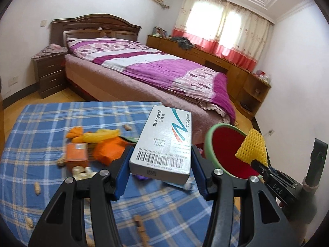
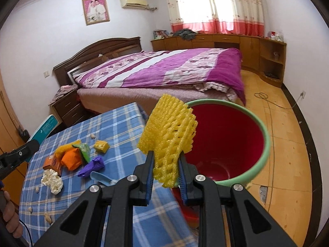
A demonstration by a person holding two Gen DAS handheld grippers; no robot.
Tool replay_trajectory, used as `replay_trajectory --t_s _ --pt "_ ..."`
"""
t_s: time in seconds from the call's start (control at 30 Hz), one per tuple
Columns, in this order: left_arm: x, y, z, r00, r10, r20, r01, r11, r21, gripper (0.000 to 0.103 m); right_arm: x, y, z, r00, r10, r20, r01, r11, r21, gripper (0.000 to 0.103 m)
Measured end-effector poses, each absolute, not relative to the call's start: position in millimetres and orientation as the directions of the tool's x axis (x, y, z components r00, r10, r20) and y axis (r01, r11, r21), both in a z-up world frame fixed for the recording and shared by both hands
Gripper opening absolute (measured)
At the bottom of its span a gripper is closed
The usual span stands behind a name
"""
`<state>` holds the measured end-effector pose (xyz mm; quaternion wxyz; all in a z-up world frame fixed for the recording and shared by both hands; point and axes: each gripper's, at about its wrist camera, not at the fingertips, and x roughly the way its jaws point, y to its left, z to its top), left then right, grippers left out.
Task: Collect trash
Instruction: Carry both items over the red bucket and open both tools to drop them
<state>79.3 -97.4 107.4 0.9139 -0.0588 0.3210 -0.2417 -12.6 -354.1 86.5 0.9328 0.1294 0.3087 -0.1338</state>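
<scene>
I am carrying trash toward the bin (image 2: 257, 123): left tongs (image 1: 161, 160) pinching the medicine box (image 1: 164, 142), right tongs (image 2: 165, 173) pinching yellow foam netting (image 2: 168, 127); next, release over it.

Medicine box (image 1: 162, 142): white-grey carton with a barcode and teal-red swoosh, clamped between the pads of my left gripper (image 1: 161, 164), raised off the table, printed face up and tilted away from me.
Foam net (image 2: 167, 140): yellow mesh fruit sleeve, squeezed in my right gripper (image 2: 165, 175), standing upright just beside the bucket rim.
Bucket (image 2: 265, 144): red inside, pale green rim, on the floor beside the table.
Trash on the checked cloth: orange box (image 2: 52, 162), orange wrapper (image 2: 72, 158), green packet (image 2: 84, 150), purple wrapper (image 2: 92, 166), crumpled white paper (image 2: 52, 180), scattered peanuts (image 2: 48, 219).
</scene>
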Motion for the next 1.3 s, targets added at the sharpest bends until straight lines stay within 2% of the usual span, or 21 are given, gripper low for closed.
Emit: replay_trajectory --t_s 0.43,0.97,1.2,1.3 --pt "89.3 -197.8 103.4 0.59 -0.534 -0.606 0.52 0.825 -0.221 0.055 -25.6 -421.3 78.2 0.749 -0.231 -0.621 0.422 0.889 0.177 0.024" --pt "117.1 -297.5 60.7 0.486 -0.532 -0.694 0.593 0.783 -0.186 0.055 -0.9 -479.4 43.8 0.684 -0.249 -0.685 0.499 0.845 0.192 0.026" --pt "125.1 -314.3 47.3 0.451 -0.531 -0.717 0.612 0.769 -0.185 0.055 4.3 -489.5 38.4 0.68 -0.246 -0.69 0.509 0.836 0.203 0.03" --pt "126.3 -316.5 45.1 0.439 -0.53 -0.725 0.617 0.765 -0.186 0.057 5.1 -489.6 37.7 0.688 -0.239 -0.685 0.502 0.839 0.211 0.038"
